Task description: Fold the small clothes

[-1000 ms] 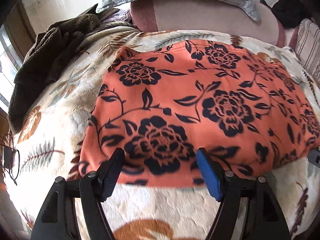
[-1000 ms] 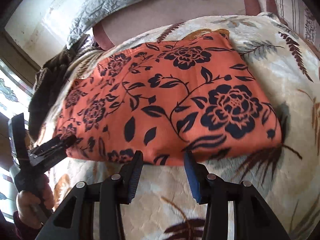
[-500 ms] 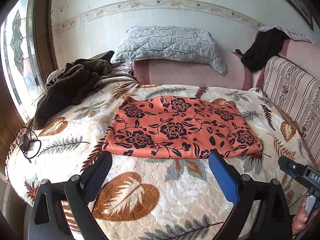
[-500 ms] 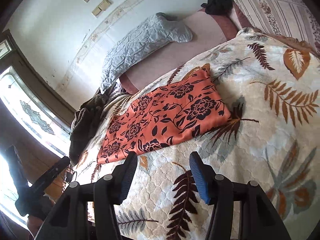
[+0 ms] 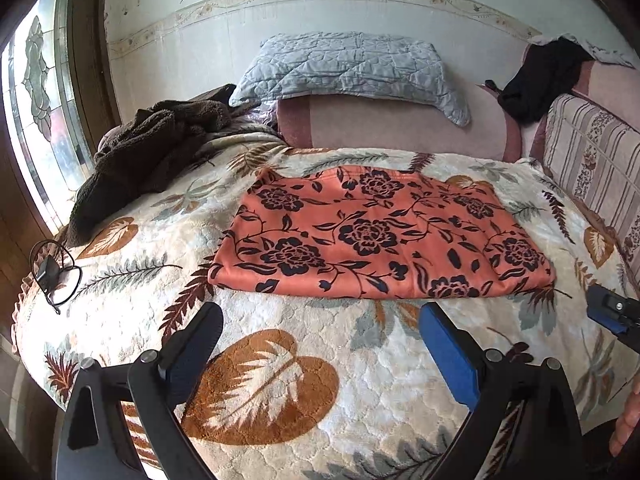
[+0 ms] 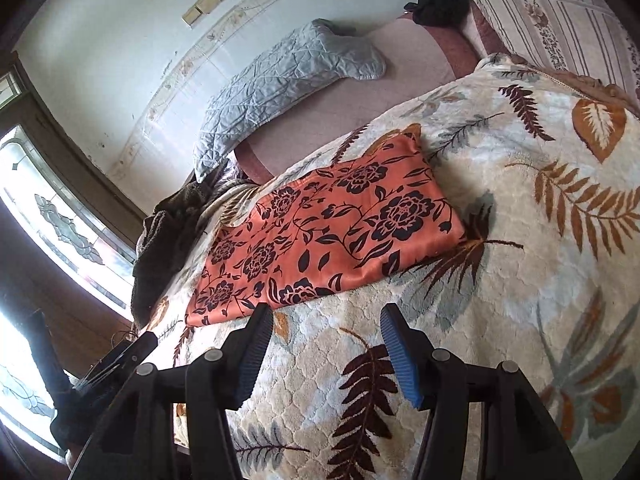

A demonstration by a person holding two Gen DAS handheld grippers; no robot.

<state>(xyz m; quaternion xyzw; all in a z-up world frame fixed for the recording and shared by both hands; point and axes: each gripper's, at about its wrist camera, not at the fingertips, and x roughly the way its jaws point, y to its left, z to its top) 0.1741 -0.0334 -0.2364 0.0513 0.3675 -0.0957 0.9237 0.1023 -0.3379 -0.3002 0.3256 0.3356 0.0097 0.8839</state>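
An orange garment with black flowers (image 5: 380, 236) lies folded into a flat rectangle on the leaf-patterned bedspread (image 5: 280, 360). It also shows in the right wrist view (image 6: 328, 236). My left gripper (image 5: 320, 328) is open and empty, held back from the garment's near edge. My right gripper (image 6: 326, 324) is open and empty, also short of the near edge. The right gripper's tip shows at the right edge of the left wrist view (image 5: 612, 312).
A dark brown fleece (image 5: 152, 152) is heaped at the bed's far left. A grey quilted pillow (image 5: 348, 68) rests on the pink headboard cushion (image 5: 400, 124). A black garment (image 5: 548, 80) and a striped cushion (image 5: 592, 164) are at the right. A black cable (image 5: 52, 272) lies at the left edge.
Both grippers have pulled back and up from the garment's near edge, open throughout. The folded garment stays flat on the bed, now seen whole from farther away.
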